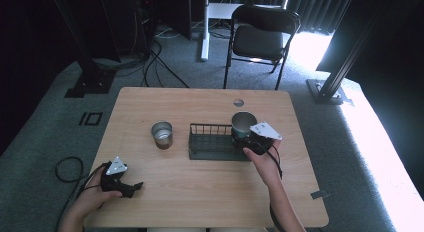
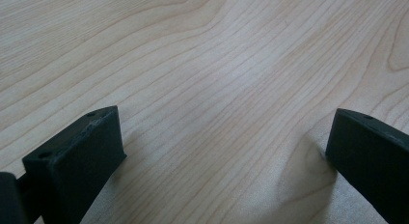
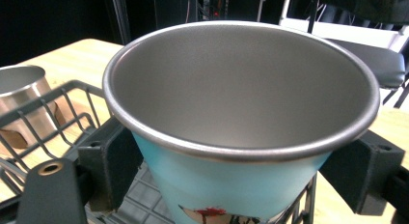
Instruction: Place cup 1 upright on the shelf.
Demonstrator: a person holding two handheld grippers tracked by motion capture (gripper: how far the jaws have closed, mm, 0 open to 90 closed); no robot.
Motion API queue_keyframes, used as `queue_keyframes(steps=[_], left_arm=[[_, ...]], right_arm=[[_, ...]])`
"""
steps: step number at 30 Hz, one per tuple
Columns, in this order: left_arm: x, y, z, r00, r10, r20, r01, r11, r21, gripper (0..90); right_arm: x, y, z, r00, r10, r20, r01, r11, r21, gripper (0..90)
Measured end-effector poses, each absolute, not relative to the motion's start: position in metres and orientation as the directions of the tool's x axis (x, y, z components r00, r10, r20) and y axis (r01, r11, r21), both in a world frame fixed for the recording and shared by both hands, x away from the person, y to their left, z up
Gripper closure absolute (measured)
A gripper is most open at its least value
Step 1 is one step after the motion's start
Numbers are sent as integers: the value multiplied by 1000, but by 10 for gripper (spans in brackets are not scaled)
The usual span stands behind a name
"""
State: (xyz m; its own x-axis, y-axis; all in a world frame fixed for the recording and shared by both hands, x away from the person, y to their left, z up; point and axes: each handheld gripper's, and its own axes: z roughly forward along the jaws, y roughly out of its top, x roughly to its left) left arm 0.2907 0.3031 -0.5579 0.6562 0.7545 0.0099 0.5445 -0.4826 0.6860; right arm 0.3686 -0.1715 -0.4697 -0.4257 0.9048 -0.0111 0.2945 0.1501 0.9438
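Observation:
A light-blue metal cup (image 3: 226, 185) with a steel inside stands upright between the jaws of my right gripper (image 3: 241, 171), which is shut on its wall. In the high view that cup (image 1: 243, 123) is at the right end of a black wire basket (image 1: 212, 142), with the right gripper (image 1: 252, 142) just in front of it. A second steel cup (image 1: 162, 134) stands on the table left of the basket, also seen at the left as the steel cup (image 3: 21, 96). My left gripper (image 1: 131, 188) rests open near the front left of the table, its jaws wide apart over bare wood (image 2: 226, 79).
The wooden table (image 1: 200, 192) has a round cable hole (image 1: 238, 102) at the back. A black folding chair (image 1: 260, 37) stands beyond the far edge, with stand bases and cables on the grey carpet around it.

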Motion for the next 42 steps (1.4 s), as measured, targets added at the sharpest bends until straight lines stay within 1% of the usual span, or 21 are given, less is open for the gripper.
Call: queue_keyframes(steps=[5, 19, 25, 30, 33, 42], left_arm=[[291, 303, -558, 656, 755, 10, 545, -483, 686, 3], [291, 303, -558, 656, 755, 10, 544, -482, 686, 3], [291, 303, -558, 656, 755, 10, 544, -482, 686, 3], [291, 303, -558, 656, 755, 10, 545, -483, 686, 3], [291, 303, -558, 656, 755, 10, 544, -483, 686, 3], [291, 303, -558, 656, 755, 10, 544, -483, 686, 3]], right_arm=[[370, -172, -476, -429, 903, 7, 310, 140, 940, 153], [372, -166, -486, -437, 899, 9, 322, 147, 935, 153], [372, -165, -487, -436, 900, 0, 319, 154, 935, 152], [372, -166, -486, -468, 884, 2, 321, 168, 932, 147], [370, -167, -484, -457, 889, 14, 327, 154, 933, 118], [362, -173, -475, -463, 886, 5, 324, 164, 932, 111]])
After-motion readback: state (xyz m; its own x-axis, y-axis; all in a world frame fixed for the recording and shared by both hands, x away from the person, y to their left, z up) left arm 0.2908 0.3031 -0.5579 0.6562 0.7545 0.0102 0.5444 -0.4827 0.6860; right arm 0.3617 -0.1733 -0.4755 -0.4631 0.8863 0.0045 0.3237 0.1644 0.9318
